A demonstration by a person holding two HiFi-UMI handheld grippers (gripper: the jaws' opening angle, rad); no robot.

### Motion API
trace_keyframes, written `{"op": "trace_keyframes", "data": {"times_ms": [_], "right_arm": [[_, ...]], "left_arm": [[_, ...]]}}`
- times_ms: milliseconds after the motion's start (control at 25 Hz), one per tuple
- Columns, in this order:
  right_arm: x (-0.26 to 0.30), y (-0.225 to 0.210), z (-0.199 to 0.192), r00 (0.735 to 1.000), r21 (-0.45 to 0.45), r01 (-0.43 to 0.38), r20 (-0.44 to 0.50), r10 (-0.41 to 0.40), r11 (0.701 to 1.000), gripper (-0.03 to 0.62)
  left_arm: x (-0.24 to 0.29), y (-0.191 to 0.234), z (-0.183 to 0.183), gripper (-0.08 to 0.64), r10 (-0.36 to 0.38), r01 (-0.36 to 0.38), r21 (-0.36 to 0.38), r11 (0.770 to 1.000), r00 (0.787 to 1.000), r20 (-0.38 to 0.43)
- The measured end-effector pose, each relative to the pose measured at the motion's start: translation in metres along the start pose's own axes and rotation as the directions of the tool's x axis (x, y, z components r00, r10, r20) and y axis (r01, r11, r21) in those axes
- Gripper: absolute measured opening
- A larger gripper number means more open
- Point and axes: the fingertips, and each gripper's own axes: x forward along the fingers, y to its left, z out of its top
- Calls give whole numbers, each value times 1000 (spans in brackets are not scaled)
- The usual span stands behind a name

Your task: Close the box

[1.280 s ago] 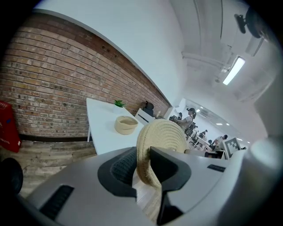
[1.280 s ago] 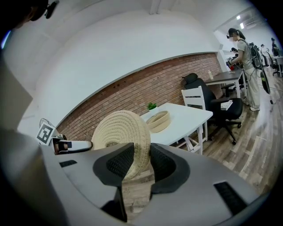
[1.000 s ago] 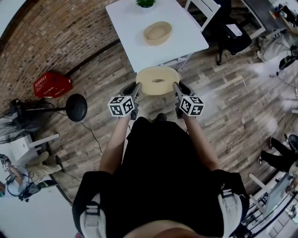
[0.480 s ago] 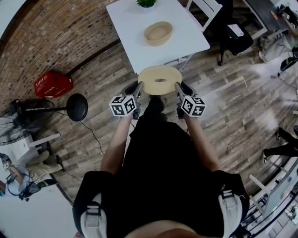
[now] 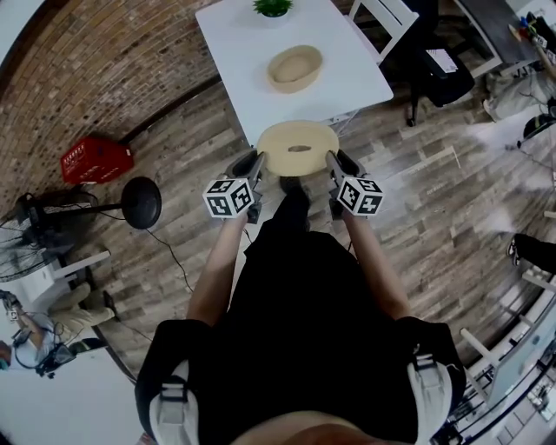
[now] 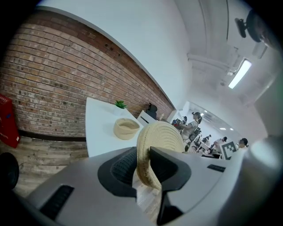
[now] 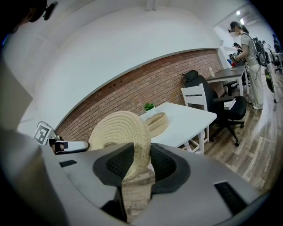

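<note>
A round woven lid [image 5: 298, 148] hangs level over the wooden floor, just short of the white table [image 5: 347, 83]. My left gripper [image 5: 255, 165] is shut on its left rim and my right gripper [image 5: 329, 163] is shut on its right rim. The same woven lid [image 6: 160, 140] stands edge-on between the left jaws, and the woven lid [image 7: 123, 137] is pinched the same way in the right gripper view. The open woven basket [image 5: 294, 67] sits on the table ahead, also seen as the basket [image 6: 126, 128] and the basket [image 7: 157, 122].
A small green plant [image 5: 273, 7] stands at the table's far edge. A white chair [image 5: 379, 17] and a black office chair [image 5: 433, 69] stand to the right. A red crate [image 5: 95, 159] and a round black stand base [image 5: 142, 202] lie to the left. People stand far off [image 7: 248, 53].
I have stepped closer to the table with the lid held in both grippers; the lid now reaches near the table's front edge. Both grips are unchanged.
</note>
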Motion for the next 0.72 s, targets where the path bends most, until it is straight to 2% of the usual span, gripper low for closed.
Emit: {"op": "trace_keyframes", "data": {"times_ms": [400,720], "right_arm": [[46,-29,33,999,-14,21,-23,-22,1000,118],[99,-51,60,998,-24,36,-58,-37,999,118]], "left_arm": [[56,19,18,102,-15,14,-38,999,1000,-24],[109,48,46,101,-16,13,-64,998,999,-38]]}}
